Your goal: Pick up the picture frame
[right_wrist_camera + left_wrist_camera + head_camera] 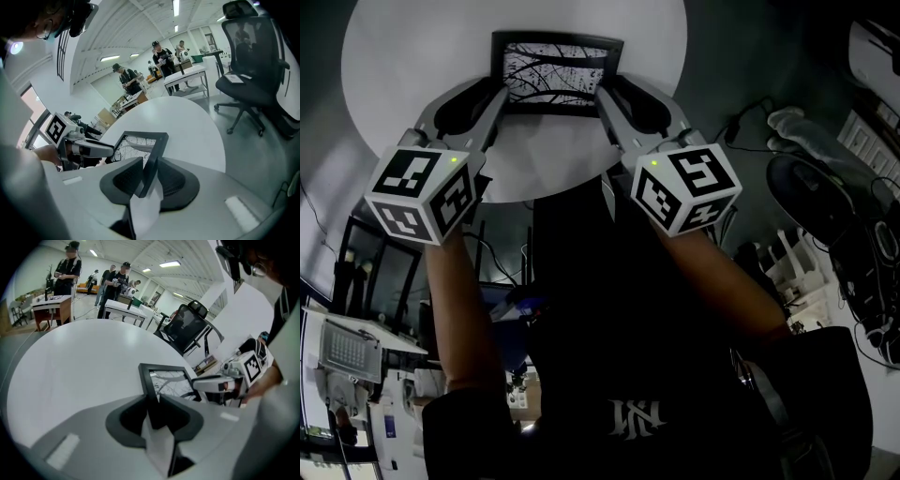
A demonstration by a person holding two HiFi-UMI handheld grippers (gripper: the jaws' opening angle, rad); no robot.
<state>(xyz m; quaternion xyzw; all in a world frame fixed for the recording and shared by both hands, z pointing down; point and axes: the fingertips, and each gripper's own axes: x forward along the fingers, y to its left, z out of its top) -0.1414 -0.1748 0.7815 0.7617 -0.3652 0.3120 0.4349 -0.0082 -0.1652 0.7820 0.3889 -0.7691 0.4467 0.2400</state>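
Left gripper (499,96): jaws pinched on the frame's 9 o'clock edge. Frame (556,71): at 12 o'clock on the table (403,56), apparently resting there, not yet lifted. Right gripper (606,94): narrowed onto the 3 o'clock edge, pads on it. Best to squeeze evenly, then raise both sides together, level, no twisting. Thin edges likely to slip.

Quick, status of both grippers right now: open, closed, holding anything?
Left gripper: closed on the picture frame, at its left edge.
Right gripper: closed on the picture frame, at its right edge.
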